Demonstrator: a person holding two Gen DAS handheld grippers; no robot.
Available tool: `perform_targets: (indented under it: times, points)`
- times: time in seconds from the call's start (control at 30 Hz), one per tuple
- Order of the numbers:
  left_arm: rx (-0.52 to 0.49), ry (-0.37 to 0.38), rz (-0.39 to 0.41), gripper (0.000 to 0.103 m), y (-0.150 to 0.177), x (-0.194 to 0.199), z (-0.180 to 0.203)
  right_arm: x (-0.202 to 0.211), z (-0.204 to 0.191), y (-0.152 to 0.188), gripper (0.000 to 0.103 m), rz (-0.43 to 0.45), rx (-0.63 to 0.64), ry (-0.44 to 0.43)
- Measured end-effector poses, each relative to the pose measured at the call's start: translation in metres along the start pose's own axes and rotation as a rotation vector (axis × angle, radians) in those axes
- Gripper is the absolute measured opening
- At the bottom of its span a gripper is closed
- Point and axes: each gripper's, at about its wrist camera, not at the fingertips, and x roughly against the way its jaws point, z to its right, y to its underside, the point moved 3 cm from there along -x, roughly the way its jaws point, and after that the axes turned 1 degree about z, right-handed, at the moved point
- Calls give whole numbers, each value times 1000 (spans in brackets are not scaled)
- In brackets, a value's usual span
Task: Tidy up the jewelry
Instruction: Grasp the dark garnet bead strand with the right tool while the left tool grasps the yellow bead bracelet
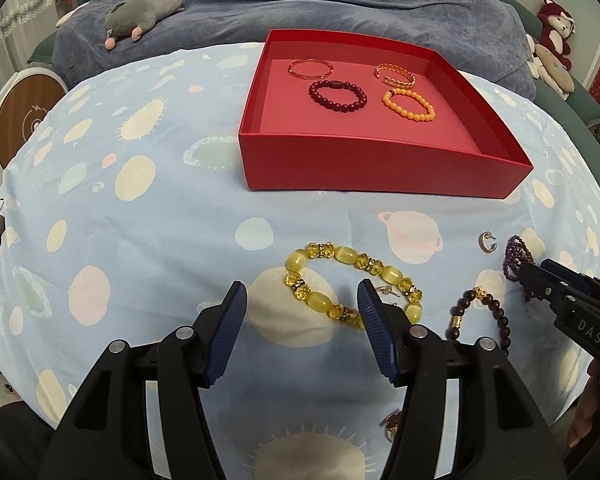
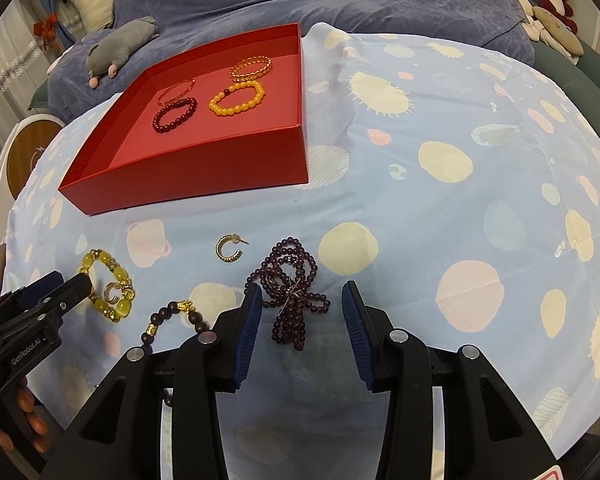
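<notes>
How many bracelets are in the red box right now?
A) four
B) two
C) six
A: the red box holds four: a thin bangle, a gold chain cuff, a dark red bead bracelet and an orange bead bracelet.

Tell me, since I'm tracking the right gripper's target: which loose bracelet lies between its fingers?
The purple bead strand, bunched in a tangle on the cloth; the yellow bracelet and dark brown bracelet lie off to its left.
</notes>
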Motion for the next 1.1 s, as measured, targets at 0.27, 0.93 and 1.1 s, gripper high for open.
perform_targets:
  times: [0.27,0.93,1.1]
  points:
    - [-1,-4,-4,55,-1,-4,-2,-5,-4,-2,20,0,18,-3]
    - [46,5,-13,55,-2,-10,-13,15,0,-5,12,36,-33,-51]
    - [14,-6,-6,52,-4,-16,-7,15,-2,-4,12,35,-30,-54]
